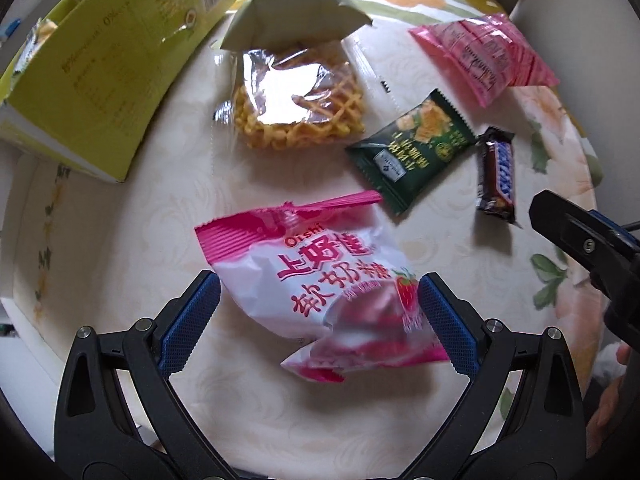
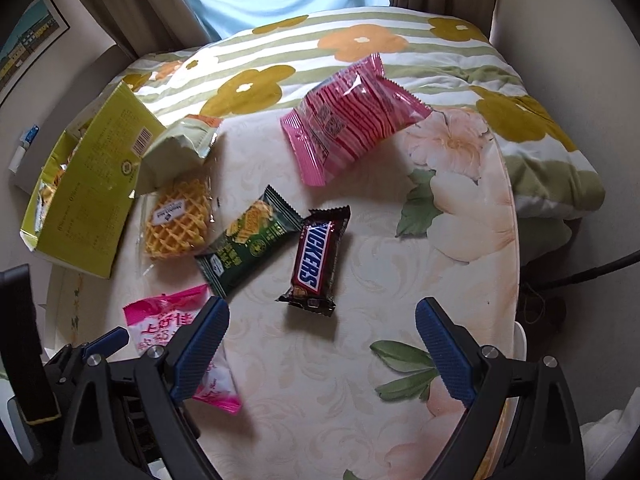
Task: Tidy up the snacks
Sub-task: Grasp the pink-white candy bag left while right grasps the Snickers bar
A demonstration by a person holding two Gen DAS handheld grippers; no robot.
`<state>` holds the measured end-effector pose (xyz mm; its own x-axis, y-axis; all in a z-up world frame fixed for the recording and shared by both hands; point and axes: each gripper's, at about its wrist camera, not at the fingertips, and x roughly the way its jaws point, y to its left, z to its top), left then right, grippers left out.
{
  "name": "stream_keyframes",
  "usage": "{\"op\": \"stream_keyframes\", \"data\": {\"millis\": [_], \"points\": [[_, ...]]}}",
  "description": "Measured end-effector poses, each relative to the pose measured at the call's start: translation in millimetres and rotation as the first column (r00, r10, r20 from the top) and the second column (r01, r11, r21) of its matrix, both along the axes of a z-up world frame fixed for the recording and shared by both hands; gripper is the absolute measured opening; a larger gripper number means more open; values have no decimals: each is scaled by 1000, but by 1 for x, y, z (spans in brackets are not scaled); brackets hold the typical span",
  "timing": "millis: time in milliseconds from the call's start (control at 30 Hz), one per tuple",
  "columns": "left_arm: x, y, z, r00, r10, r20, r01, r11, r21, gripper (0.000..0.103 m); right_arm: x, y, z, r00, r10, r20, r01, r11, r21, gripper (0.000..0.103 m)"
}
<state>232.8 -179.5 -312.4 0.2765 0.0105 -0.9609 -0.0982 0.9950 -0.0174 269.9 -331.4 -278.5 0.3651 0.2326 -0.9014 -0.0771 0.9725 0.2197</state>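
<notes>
Jaws of both the left gripper [image 1: 319, 312] and right gripper [image 2: 322, 354] stand wide apart, nothing clamped. We note the pink-white strawberry snack bag [image 1: 320, 280] lying on the cream floral surface [image 1: 280, 412] between the left jaws; whether they touch it is unclear.

The yellow-green box [image 1: 100, 80] is cut off at the frame edge, its print too blurred to read.
</notes>
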Motion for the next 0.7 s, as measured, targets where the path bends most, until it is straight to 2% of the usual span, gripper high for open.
{"op": "stream_keyframes", "data": {"millis": [200, 333, 400, 433, 600, 700], "points": [[-3, -2, -20, 1000, 27, -6, -27, 999, -36, 99, 5, 4, -16, 1000, 28, -4, -28, 1000, 1, 93], [-9, -3, -23, 1000, 10, 24, -10, 1000, -23, 98, 8, 8, -22, 999, 52, 4, -51, 999, -9, 88], [-11, -4, -23, 999, 2, 37, -2, 1000, -14, 93, 10, 11, -26, 998, 64, 8, -64, 998, -16, 83], [-12, -5, -21, 999, -4, 47, 4, 1000, -11, 85, 11, 12, -27, 998, 68, 8, -68, 998, -17, 80], [-16, -4, -17, 998, -21, 65, 22, 1000, -18, 72, 17, 16, -32, 997, 79, 18, -78, 997, -26, 75], [-19, -2, -11, 996, -40, 73, 43, 999, -28, 57, 19, 19, -35, 996, 87, 26, -86, 995, -44, 68]]}}
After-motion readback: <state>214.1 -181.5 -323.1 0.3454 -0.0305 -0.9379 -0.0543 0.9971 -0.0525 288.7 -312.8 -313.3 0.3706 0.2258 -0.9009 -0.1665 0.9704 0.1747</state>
